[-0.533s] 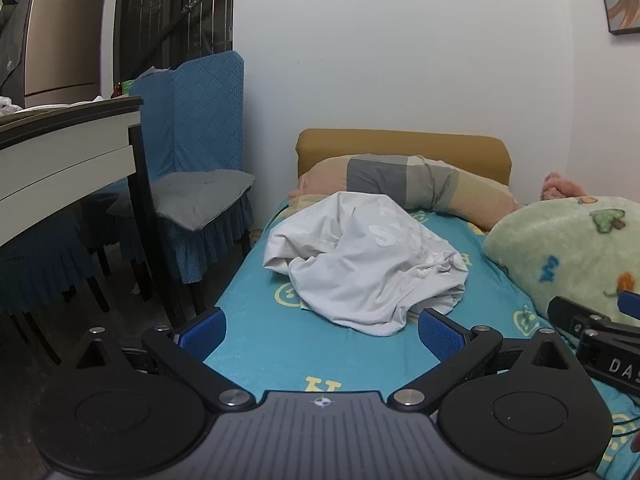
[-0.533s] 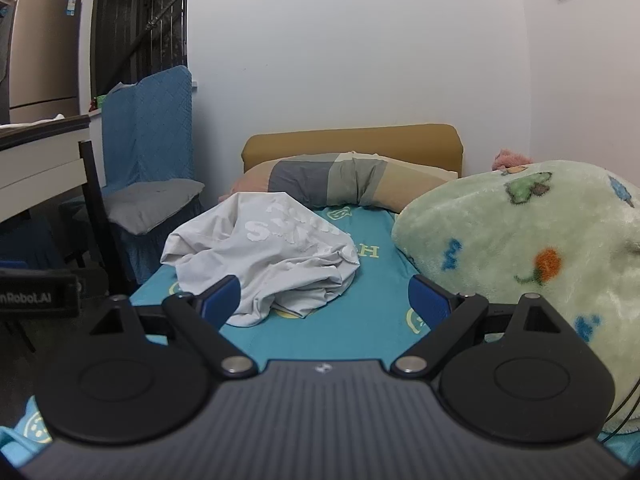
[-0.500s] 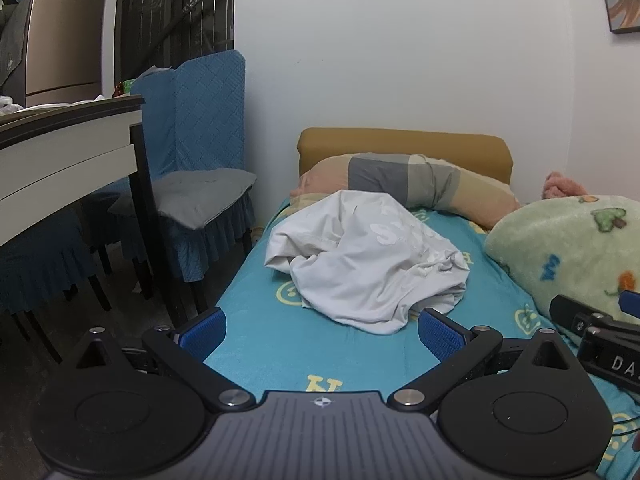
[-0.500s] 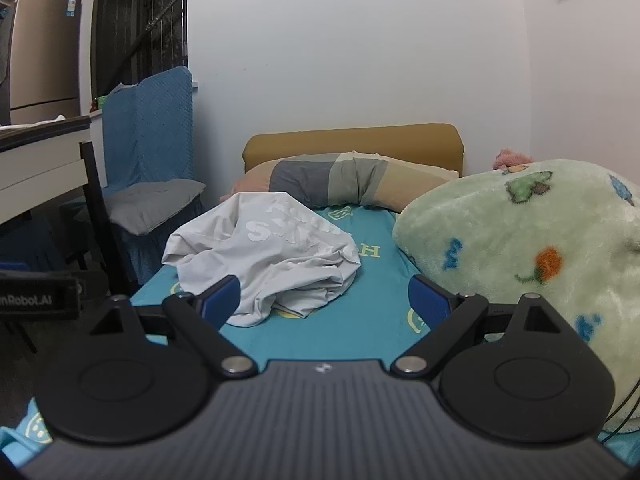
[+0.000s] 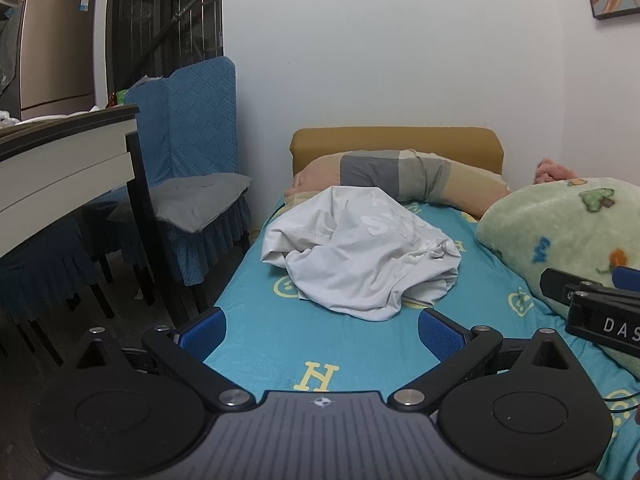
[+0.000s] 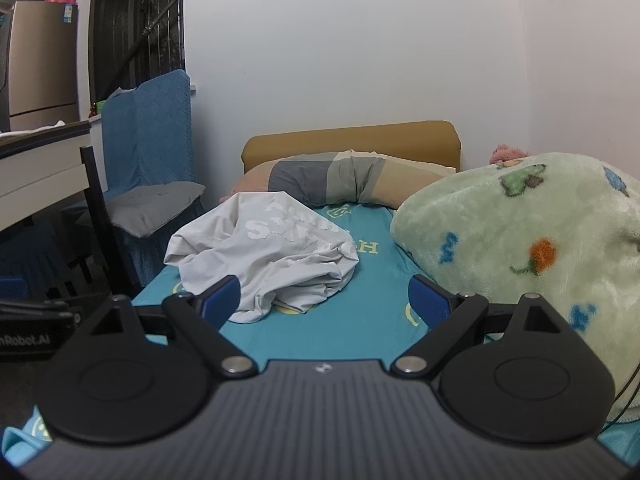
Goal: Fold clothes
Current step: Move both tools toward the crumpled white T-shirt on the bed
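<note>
A crumpled light grey T-shirt (image 5: 360, 256) with white print lies in a heap on the turquoise bed sheet (image 5: 304, 344); it also shows in the right wrist view (image 6: 268, 260). My left gripper (image 5: 322, 330) is open and empty, hovering just short of the shirt's near edge. My right gripper (image 6: 324, 298) is open and empty, its left pad (image 6: 220, 296) in front of the shirt's near edge, touching or not I cannot tell. The right gripper's body shows at the right in the left wrist view (image 5: 592, 304).
A rolled green fleece blanket (image 6: 532, 248) fills the bed's right side. A patchwork pillow (image 5: 400, 176) lies against the tan headboard (image 5: 396, 140). A blue-covered chair (image 5: 196, 184) and a white table (image 5: 60, 172) stand left of the bed.
Both grippers have crept slightly forward toward the shirt. The shirt has not moved.
</note>
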